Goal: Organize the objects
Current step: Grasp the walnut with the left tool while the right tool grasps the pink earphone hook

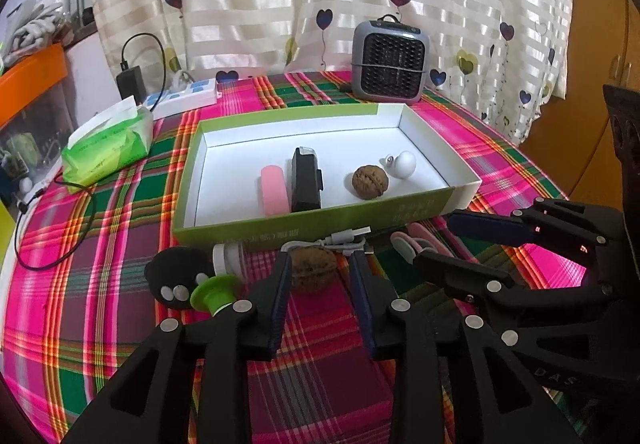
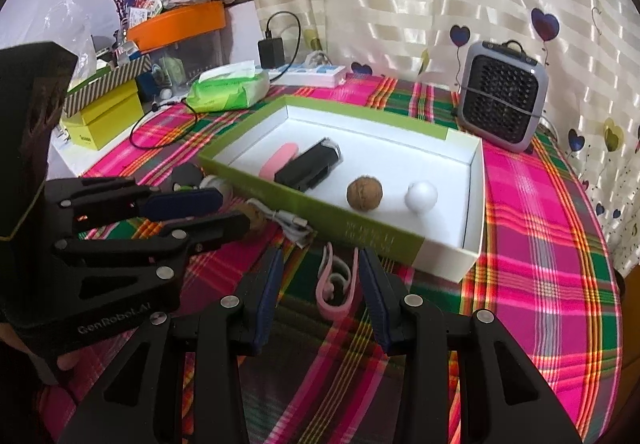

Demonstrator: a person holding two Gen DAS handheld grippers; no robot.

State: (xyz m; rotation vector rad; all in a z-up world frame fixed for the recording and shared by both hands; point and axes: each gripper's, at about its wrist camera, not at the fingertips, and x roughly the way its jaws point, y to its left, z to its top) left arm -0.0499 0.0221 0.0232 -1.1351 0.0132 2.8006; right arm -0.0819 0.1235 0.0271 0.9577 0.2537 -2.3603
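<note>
1. Walnut, brown and wrinkled (image 1: 313, 270), is lying on the plaid pink-and-green tablecloth (image 1: 120, 236) between the tips of the left gripper (image 1: 320, 264); the blue-padded jaws are standing spread on either side of it, and the pads do not seem to be pressing on the shell, though the fisheye view makes this hard to judge.
2. Pink rubbery loop strap (image 2: 338, 286) is lying on the cloth between the fingers of the right gripper (image 2: 320, 264), whose jaws are standing apart with nothing pinched; the strap's long axis is running from near the camera toward the box.
3. Shallow rectangular cardboard box, green outside and white inside (image 1: 256, 226), is sitting just beyond both grippers with its long side facing them.
4. Inside it, a pink rounded bar (image 1: 274, 189) and a black rectangular block (image 1: 305, 181) are lying side by side, long axes pointing from the near wall to the far wall; a second brown walnut (image 1: 370, 181) and a smooth white ball-shaped knob (image 1: 403, 163) are resting to their right.
5. White coiled cable with a plug (image 1: 344, 238) is lying against the box's near wall, just beyond the first walnut.
6. Green flanged plastic spool (image 1: 214, 292), a black round piece (image 1: 178, 276) and a white disc (image 1: 226, 258) are sitting close together, left of the left gripper.
</note>
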